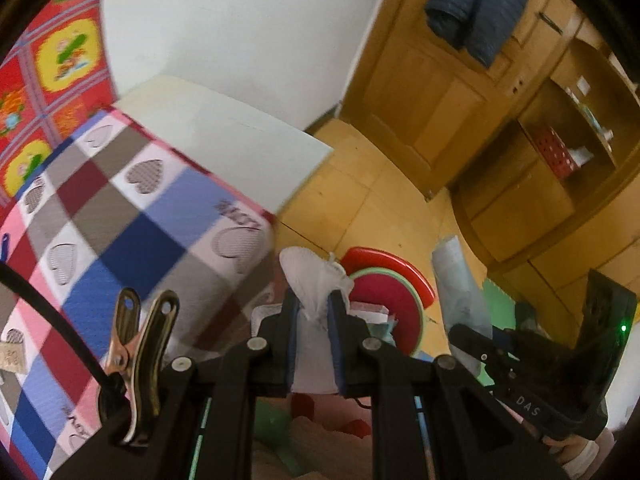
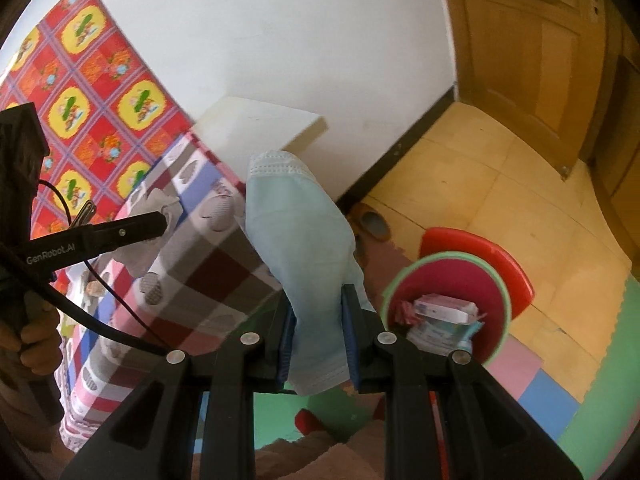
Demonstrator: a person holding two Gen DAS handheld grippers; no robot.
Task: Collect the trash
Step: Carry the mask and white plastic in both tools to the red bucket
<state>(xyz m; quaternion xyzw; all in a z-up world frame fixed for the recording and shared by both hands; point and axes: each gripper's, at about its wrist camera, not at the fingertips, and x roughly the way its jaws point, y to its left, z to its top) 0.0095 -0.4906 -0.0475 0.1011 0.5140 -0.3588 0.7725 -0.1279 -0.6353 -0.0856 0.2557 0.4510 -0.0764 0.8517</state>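
My left gripper (image 1: 314,308) is shut on a crumpled white tissue (image 1: 312,272), which sticks up past the blue pads. My right gripper (image 2: 318,312) is shut on a light blue face mask (image 2: 296,240) that stands tall between its fingers. A round red bin with a green rim (image 2: 440,255) stands on the floor just right of the right gripper, with packets and wrappers (image 2: 440,312) inside. In the left wrist view the bin (image 1: 384,292) lies just beyond the tissue, and the right gripper (image 1: 464,334) holds the mask (image 1: 456,280) beside it. The left gripper (image 2: 164,220) shows over the bed.
A bed with a checked heart-print sheet (image 1: 120,220) fills the left side, its corner close to both grippers. A slipper (image 2: 374,222) lies by the wall. Wooden door (image 2: 540,60) and cabinets (image 1: 540,160) stand beyond the yellow floor. Coloured foam mats (image 2: 560,380) cover the near floor.
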